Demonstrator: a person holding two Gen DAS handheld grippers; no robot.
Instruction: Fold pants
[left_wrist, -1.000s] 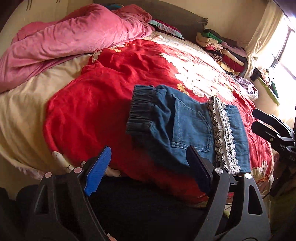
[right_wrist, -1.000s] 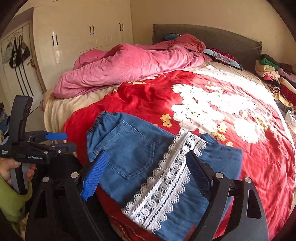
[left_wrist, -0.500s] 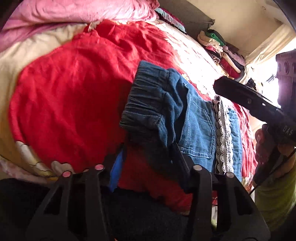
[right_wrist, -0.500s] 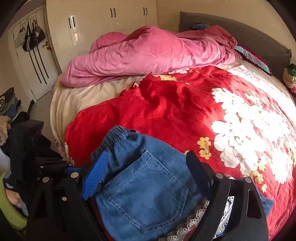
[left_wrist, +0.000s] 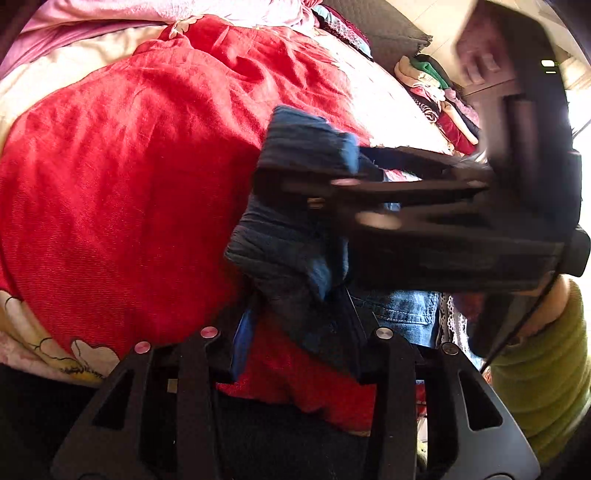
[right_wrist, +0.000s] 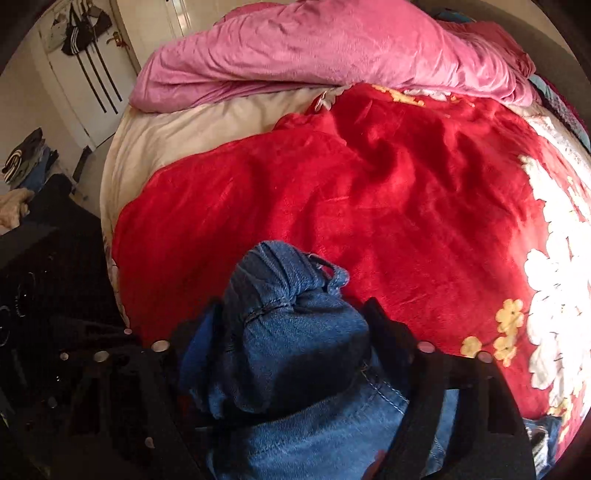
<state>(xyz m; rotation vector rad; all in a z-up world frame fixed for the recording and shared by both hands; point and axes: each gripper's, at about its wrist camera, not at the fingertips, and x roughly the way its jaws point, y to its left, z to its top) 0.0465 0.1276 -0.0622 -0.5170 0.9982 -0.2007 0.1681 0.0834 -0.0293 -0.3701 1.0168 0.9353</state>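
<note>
The bed (right_wrist: 155, 147) fills nearly everything, its red blanket (right_wrist: 369, 192) spread wide with white flowers running off toward three o'clock in the right wrist view. A pink duvet (right_wrist: 314, 48) lies heaped along the far edge at twelve o'clock, and a stack of folded clothes (left_wrist: 439, 96) sits at about one o'clock in the left wrist view (blurred, so I can't name the pieces).

The denim pants (right_wrist: 291, 332) lie on the blanket near the edge of the bed, the elastic waistband bunched up and lifted into a hump, the lace-trimmed hem trailing toward four o'clock in the left wrist view.

The right gripper (right_wrist: 291, 325) comes in from the three o'clock side in the left wrist view, borne by a hand in a green sleeve (left_wrist: 546, 354). Its jaws are closing, roughly half open, with the bunched waistband between them; whether the pads already press the denim I cannot tell.

The left gripper (left_wrist: 299, 332) sits at six o'clock, jaws narrowed and closing, with a fold of dark denim and red blanket between them, the right-hand finger against the cloth.
</note>
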